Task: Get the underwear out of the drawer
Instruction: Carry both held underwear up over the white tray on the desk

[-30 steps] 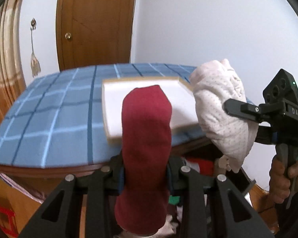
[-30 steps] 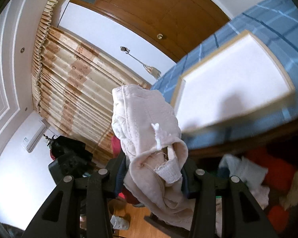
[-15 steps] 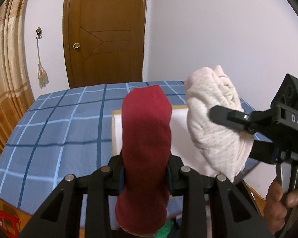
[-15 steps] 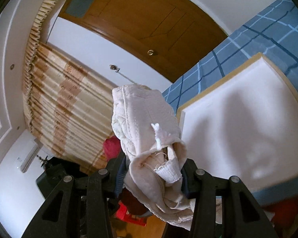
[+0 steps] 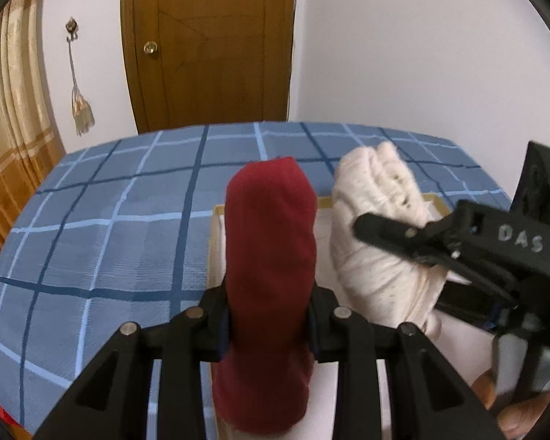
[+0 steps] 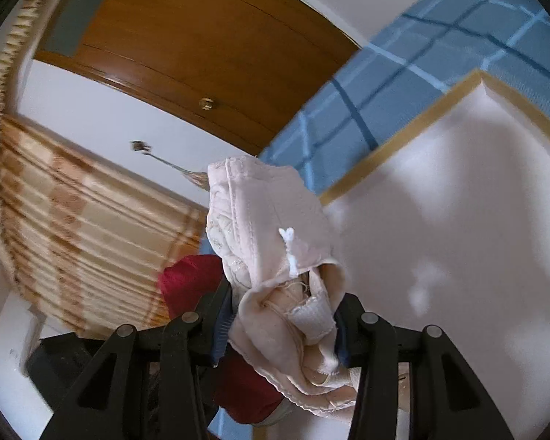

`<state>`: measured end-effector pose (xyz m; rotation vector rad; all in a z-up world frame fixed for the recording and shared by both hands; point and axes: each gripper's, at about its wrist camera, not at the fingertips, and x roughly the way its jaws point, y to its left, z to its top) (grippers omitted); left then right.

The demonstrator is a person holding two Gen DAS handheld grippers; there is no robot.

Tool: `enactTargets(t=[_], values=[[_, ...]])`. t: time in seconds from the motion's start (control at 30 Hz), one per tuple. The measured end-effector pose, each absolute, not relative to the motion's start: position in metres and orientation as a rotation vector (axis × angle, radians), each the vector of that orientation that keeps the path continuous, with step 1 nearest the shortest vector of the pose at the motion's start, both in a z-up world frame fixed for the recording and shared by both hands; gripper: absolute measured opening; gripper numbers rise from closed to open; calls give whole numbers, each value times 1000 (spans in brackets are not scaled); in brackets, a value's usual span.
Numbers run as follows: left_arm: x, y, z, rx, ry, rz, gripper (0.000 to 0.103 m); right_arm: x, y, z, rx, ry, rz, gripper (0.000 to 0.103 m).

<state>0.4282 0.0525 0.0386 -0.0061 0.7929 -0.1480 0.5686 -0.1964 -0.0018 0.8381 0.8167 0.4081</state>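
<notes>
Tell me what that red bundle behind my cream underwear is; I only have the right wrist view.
Observer: It is rolled red underwear, clamped upright in the jaws of the left gripper.
Operator: Does it touch the cream underwear?
Observer: No. In the left wrist view a strip of the white tray shows between it and the cream underwear.
Operator: Is the red one over the tray too?
Observer: Yes, the left view shows it in front of the tray's left part, with the blue checked bedcover beside it. How high it hangs I cannot tell.
</notes>
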Motion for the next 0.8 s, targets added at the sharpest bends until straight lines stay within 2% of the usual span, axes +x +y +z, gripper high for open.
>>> enactTargets(t=[0.43, 0.6, 0.8], values=[[464, 54, 5, 25, 897, -100, 30, 611, -171, -45, 913, 926, 378, 48], [464, 55, 3, 20, 907, -98, 30, 615, -163, -44, 878, 916, 375, 48], [464, 53, 0, 41, 922, -71, 39, 617, -151, -41, 772, 912, 374, 48]])
